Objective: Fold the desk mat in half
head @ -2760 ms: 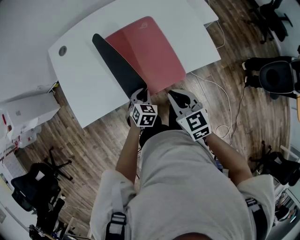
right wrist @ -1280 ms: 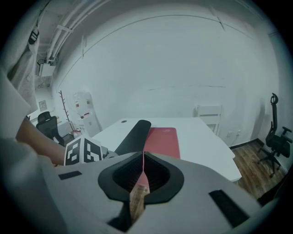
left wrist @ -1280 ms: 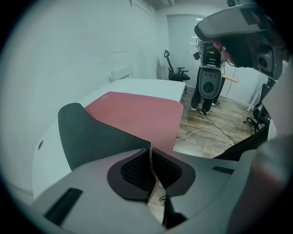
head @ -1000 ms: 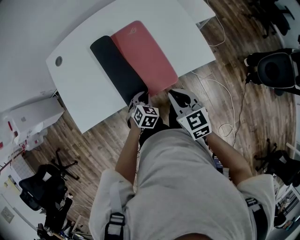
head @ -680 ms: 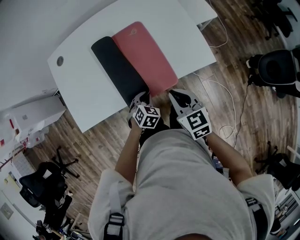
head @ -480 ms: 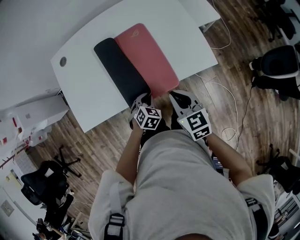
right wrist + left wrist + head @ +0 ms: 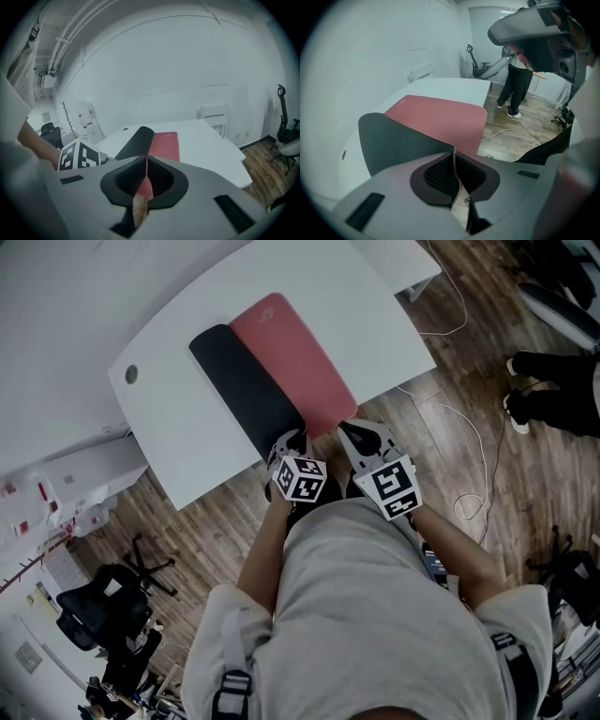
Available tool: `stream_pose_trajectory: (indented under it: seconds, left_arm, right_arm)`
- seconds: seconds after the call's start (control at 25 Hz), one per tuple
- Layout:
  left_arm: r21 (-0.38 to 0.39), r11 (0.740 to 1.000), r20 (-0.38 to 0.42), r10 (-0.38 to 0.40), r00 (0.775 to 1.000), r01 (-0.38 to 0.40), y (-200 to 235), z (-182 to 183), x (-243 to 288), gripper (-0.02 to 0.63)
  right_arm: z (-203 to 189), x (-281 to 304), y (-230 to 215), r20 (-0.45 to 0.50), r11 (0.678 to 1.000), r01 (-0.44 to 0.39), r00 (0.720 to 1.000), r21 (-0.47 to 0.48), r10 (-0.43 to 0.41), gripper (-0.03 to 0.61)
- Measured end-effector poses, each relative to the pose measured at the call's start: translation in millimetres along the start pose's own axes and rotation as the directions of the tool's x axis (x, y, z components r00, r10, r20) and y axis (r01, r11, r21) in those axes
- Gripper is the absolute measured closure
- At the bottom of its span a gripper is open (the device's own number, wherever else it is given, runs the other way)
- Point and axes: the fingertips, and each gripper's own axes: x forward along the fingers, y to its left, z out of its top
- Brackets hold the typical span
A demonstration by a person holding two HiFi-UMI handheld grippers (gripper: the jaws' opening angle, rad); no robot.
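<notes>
The desk mat lies lengthwise on the white desk (image 7: 187, 442). Its red face (image 7: 298, 360) shows on the right and its black underside (image 7: 242, 390), turned over, on the left. My left gripper (image 7: 291, 440) is at the near end of the black flap, and its jaws (image 7: 453, 154) are shut on the mat's thin stitched edge. My right gripper (image 7: 352, 430) is at the red half's near right corner. It is shut too (image 7: 146, 160), with a red sliver of mat between the pads. The black flap (image 7: 136, 140) curls up beside the red face (image 7: 164, 143).
The desk has a round cable hole (image 7: 131, 374) at its far left. A white cable (image 7: 469, 493) trails over the wooden floor on the right. A person's legs (image 7: 558, 381) stand at the right edge. An office chair (image 7: 103, 601) and a white cabinet (image 7: 80, 474) stand left.
Since the earliest frame the black flap has come down and widened from a raised wedge to about half the mat. Over the last second both grippers stay at the near edge.
</notes>
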Motion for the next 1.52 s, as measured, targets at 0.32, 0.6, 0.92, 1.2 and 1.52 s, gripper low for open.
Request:
stream_pose_trajectory:
  seconds: [0.32, 0.6, 0.92, 1.2, 1.52]
  left_arm:
    - [0.025, 1.0, 0.001, -0.017, 1.0, 0.017, -4, 10, 2, 0.575]
    - [0.058, 0.998, -0.007, -0.029, 1.0, 0.029, -11, 19, 7, 0.575]
    - [0.079, 0.996, -0.008, -0.035, 0.999, 0.035, -17, 29, 9, 0.575]
    - [0.088, 0.996, -0.009, -0.029, 1.0, 0.03, -24, 38, 15, 0.575]
    - [0.095, 0.995, -0.01, -0.024, 1.0, 0.025, -36, 47, 17, 0.575]
  right_arm:
    - [-1, 0, -10, 0.02, 0.999, 0.024, 1.0, 0.032, -0.024, 0.537]
    - [-4, -6, -23, 0.029, 0.998, 0.044, 0.999, 0.054, -0.046, 0.537]
    - [-3, -13, -35, 0.047, 0.995, 0.064, 0.997, 0.07, -0.068, 0.537]
    - [-9, -22, -49, 0.05, 0.993, 0.08, 0.995, 0.082, -0.084, 0.537]
    - [-13, -35, -59, 0.049, 0.993, 0.082, 0.995, 0.085, -0.087, 0.537]
